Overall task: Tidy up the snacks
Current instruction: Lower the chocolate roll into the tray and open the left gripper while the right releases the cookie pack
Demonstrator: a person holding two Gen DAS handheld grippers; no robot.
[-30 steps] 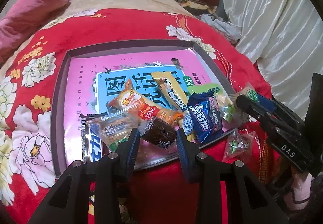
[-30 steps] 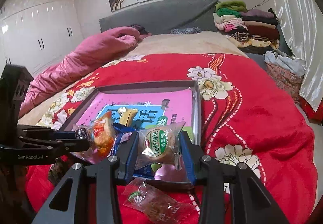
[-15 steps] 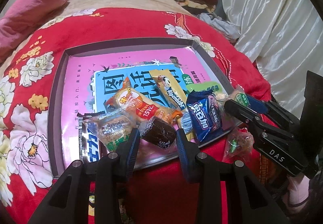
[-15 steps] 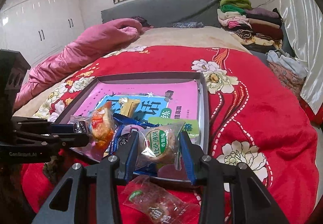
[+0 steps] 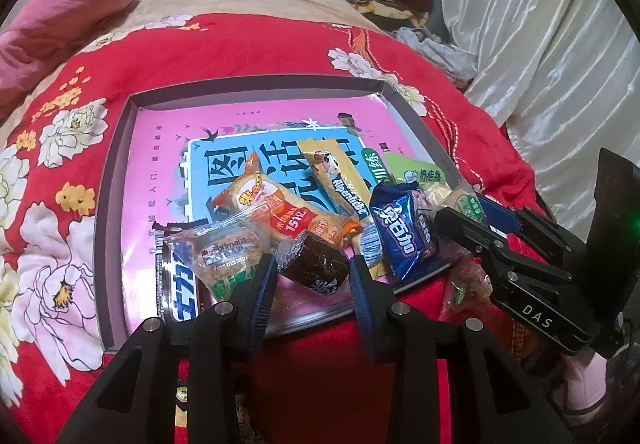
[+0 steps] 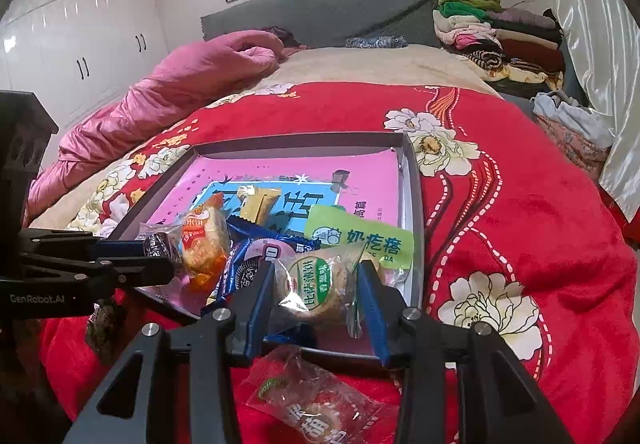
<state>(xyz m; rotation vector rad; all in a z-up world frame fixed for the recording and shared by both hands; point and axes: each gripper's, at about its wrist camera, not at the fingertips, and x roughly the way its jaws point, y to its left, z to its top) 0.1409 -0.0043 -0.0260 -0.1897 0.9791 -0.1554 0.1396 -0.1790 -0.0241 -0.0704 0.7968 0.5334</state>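
Note:
A grey tray [image 5: 116, 171] with a pink printed sheet lies on the red bed cover and holds several snack packs. My left gripper [image 5: 313, 271] is shut on a dark brown wrapped cake [image 5: 314, 262] over the tray's near edge. My right gripper [image 6: 316, 282] is shut on a clear-wrapped biscuit with a green label [image 6: 320, 286] over the tray's near right corner [image 6: 414, 244]. In the tray lie an orange pack [image 5: 280, 207], a yellow stick pack [image 5: 340, 179], a blue Oreo pack [image 5: 404, 232] and a clear pastry pack [image 5: 224, 248].
A clear snack pack [image 6: 316, 404] lies on the red cover in front of the tray. A pink quilt [image 6: 180, 83] lies at the far left, folded clothes [image 6: 500, 31] at the far right, a white curtain [image 5: 560, 63] on the right.
Both grippers have moved forward a little over the tray's near edge, each still holding its snack. The tray looks closer and larger in both views.

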